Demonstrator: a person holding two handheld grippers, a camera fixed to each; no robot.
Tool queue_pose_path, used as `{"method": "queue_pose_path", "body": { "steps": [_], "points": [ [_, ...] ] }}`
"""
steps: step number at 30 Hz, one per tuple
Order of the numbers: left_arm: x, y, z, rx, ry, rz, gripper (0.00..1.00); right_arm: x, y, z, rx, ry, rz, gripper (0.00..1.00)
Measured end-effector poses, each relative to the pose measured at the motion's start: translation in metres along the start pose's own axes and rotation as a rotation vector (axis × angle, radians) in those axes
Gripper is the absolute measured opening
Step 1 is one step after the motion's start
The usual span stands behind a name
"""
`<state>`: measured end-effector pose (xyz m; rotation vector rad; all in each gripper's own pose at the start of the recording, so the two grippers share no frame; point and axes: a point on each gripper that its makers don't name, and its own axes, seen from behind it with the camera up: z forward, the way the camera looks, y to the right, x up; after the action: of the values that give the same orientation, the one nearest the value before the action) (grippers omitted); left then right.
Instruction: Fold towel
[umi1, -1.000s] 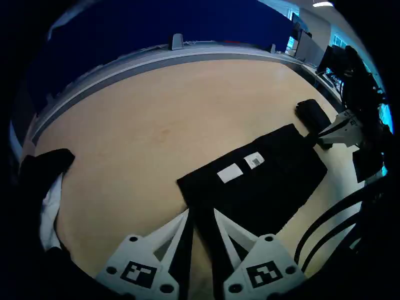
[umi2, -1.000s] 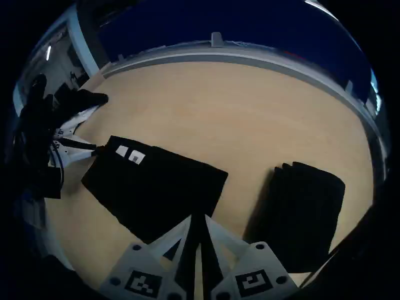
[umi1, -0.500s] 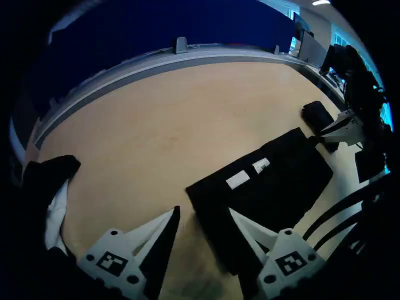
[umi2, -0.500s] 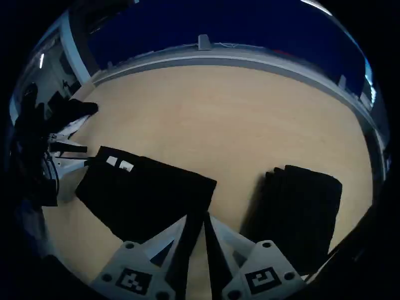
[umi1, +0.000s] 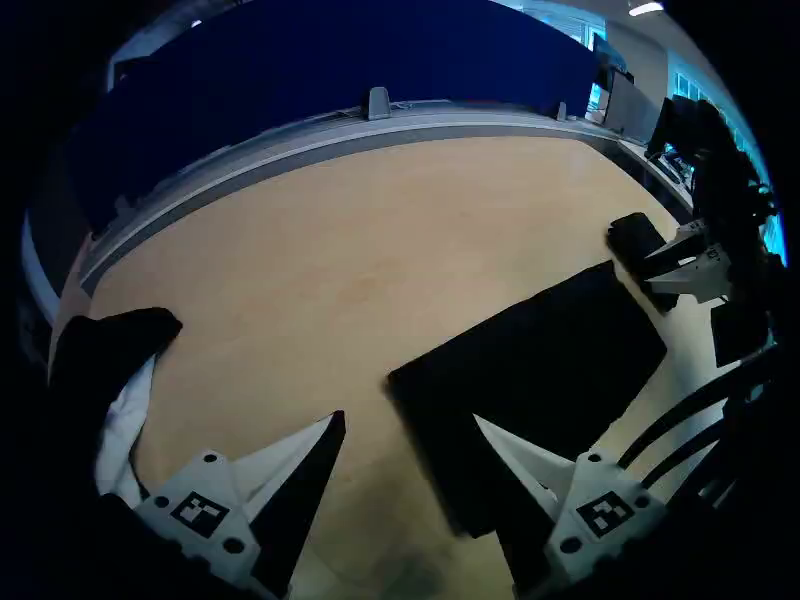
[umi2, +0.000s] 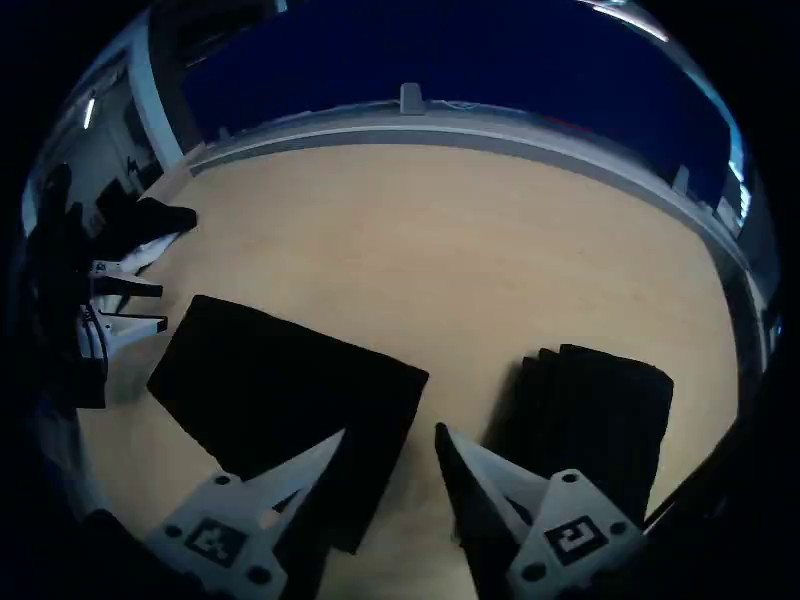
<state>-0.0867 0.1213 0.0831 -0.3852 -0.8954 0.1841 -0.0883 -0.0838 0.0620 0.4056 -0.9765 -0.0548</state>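
Both spread wide, left gripper (umi1: 406, 418) and right gripper (umi2: 390, 430) face the towel (umi1: 540, 370) just ahead — likely soft, limp; pinch its corners.

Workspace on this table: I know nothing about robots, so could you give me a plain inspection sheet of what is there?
Surface: pale wooden table.
Job's things: black towel lying flat as a rectangle; stack of folded black cloths beside it, apart.
Clutter: black and white cloth heap at the table's edge.
Grippers: left tool open, holding nothing; right tool open, holding nothing.
Cables: black cables near the towel's far side.
Surroundings: blue partition behind the table.
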Motion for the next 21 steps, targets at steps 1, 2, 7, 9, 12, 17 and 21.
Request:
{"method": "queue_pose_path", "body": {
  "steps": [1, 2, 7, 9, 12, 17, 21],
  "points": [
    [-0.001, 0.0, -0.001, 0.0, 0.001, -0.004, 0.84, 0.001, -0.001, -0.001, 0.001, 0.006, -0.002, 0.84],
    [-0.001, 0.0, -0.003, -0.001, 0.002, -0.007, 0.85, 0.001, -0.001, -0.002, 0.001, 0.012, -0.003, 0.89],
    [-0.002, 0.001, -0.008, -0.003, 0.011, -0.024, 0.85, -0.001, -0.005, -0.007, 0.003, 0.015, -0.013, 0.92],
    [-0.002, 0.001, -0.009, 0.0, 0.014, -0.027, 0.85, -0.002, -0.005, -0.009, 0.004, 0.015, -0.017, 0.92],
    [-0.001, 0.0, -0.011, 0.007, 0.024, -0.031, 0.88, -0.003, -0.007, -0.013, 0.009, 0.016, -0.019, 0.96],
    [0.001, -0.001, -0.019, 0.022, 0.046, -0.045, 0.91, -0.004, -0.012, -0.022, 0.019, 0.027, -0.02, 0.97],
    [0.001, -0.004, -0.03, 0.041, 0.068, -0.065, 0.91, -0.005, -0.016, -0.03, 0.024, 0.036, -0.027, 0.98]
  ]
}}
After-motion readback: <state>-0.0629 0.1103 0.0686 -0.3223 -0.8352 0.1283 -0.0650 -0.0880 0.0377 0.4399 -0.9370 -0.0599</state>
